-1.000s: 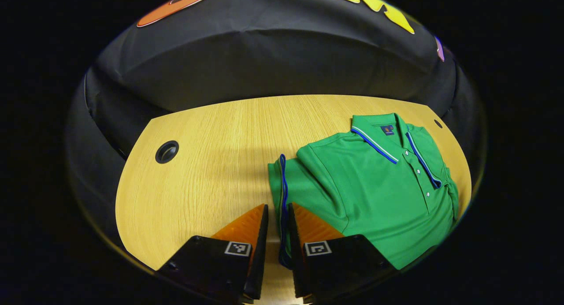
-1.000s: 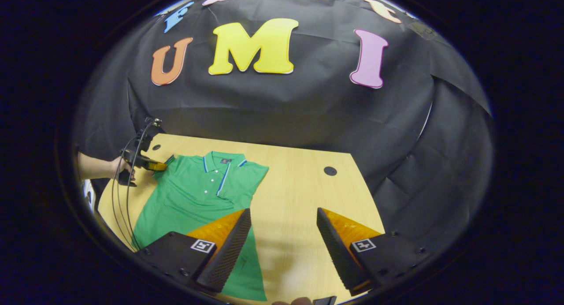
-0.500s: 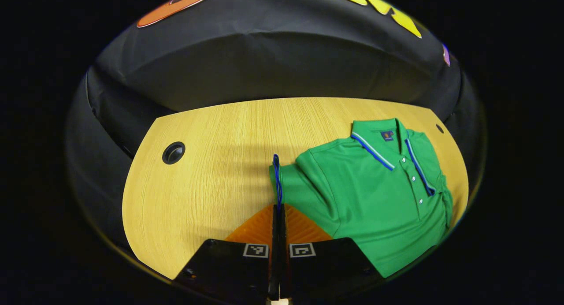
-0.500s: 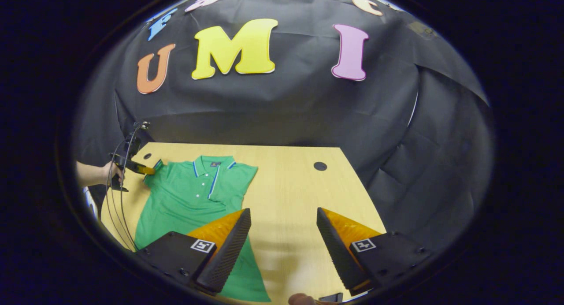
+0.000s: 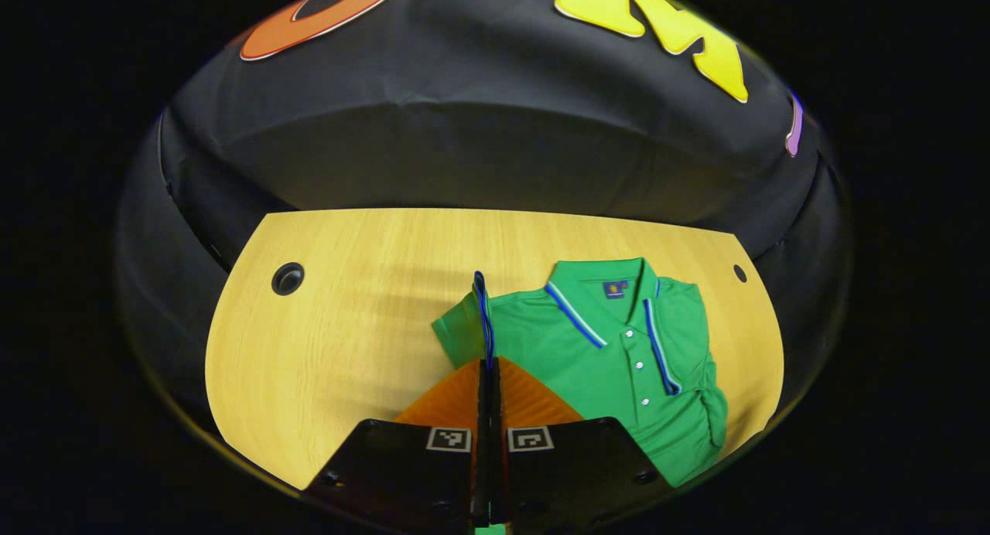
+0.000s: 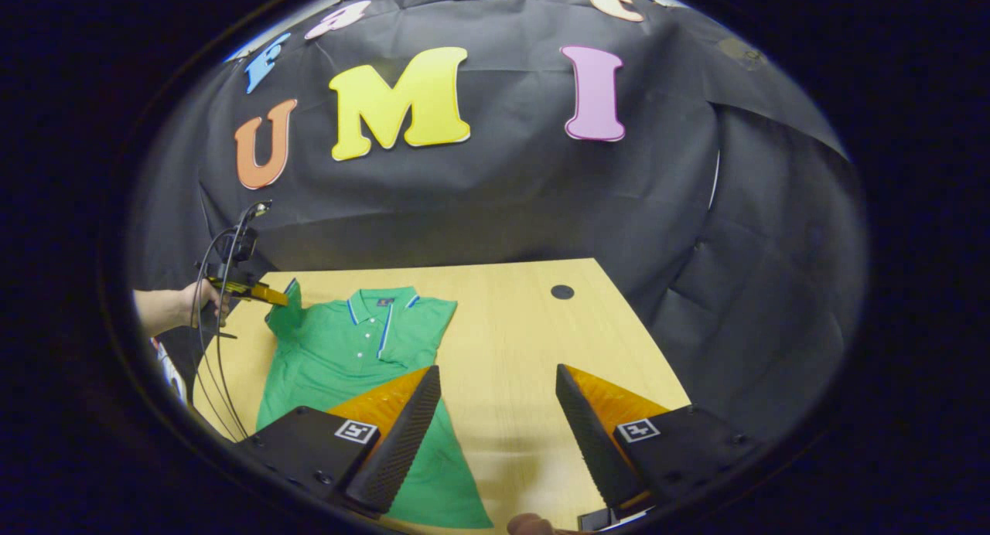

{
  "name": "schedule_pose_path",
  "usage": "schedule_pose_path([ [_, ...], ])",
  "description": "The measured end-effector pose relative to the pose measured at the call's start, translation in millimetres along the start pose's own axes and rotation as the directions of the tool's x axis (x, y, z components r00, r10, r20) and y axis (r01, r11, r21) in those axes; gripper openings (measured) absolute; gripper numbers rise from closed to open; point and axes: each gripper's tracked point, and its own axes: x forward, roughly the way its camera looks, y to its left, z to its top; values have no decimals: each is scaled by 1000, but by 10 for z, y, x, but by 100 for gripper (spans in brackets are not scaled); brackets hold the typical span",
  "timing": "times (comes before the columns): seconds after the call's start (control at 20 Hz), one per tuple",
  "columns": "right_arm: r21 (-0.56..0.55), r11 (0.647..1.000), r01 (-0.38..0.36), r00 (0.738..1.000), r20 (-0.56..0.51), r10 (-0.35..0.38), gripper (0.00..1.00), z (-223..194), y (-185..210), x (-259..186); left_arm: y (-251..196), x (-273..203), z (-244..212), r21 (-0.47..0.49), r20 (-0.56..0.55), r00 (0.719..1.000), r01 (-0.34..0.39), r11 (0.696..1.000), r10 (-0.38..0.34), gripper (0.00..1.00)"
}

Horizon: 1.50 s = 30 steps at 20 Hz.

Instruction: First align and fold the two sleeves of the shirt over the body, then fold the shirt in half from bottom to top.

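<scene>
My left hand-held gripper [image 5: 488,373] is clamped on the sleeve cuff [image 5: 483,307], shirt [image 5: 619,365] body lying ahead-right on the tabletop [image 5: 348,326], long axis toward me; right hand-held gripper [image 6: 495,411] hangs apart, farther off, so left folds.

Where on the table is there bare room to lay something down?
Bare wood lies between the green polo shirt and the round cable hole at the wooden table's right side. Crowded: the left edge, where the left gripper pinches the shirt's sleeve.
</scene>
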Motion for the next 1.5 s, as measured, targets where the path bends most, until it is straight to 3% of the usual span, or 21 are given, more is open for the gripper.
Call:
schedule_pose_path([
  [0.3, 76, 996, 39, 999, -17, -38, 96, -172, -323, -222, -726, 199, -7, 47, -33, 998, 50, 998, -49, 4],
  [0.5, 92, 994, 61, 998, -22, -59, 94, -228, -509, -287, -1104, 441, -230, -28, -92, 992, 80, 996, -82, 4],
  [0.65, 88, 994, 67, 998, -23, -65, 96, -230, -584, -322, -1237, 494, -261, -86, -87, 992, 87, 992, -95, 12],
  [0.7, 89, 994, 64, 998, -22, -63, 96, -229, -586, -321, -1270, 434, -233, -101, -74, 992, 96, 990, -103, 4],
  [0.85, 87, 996, 37, 999, -28, -35, 94, -241, -479, -284, -1220, 338, -170, -111, -40, 995, 82, 990, -87, 100],
  [1.15, 23, 997, -72, 997, -11, 73, 96, -195, 20, -313, -788, -377, -236, -58, 66, 998, -15, 998, 19, 100],
  [1.5, -17, 971, -238, 970, -59, 237, 96, -465, 601, -399, -500, -1485, -1255, -20, 112, 991, -66, 998, 68, 100],
])
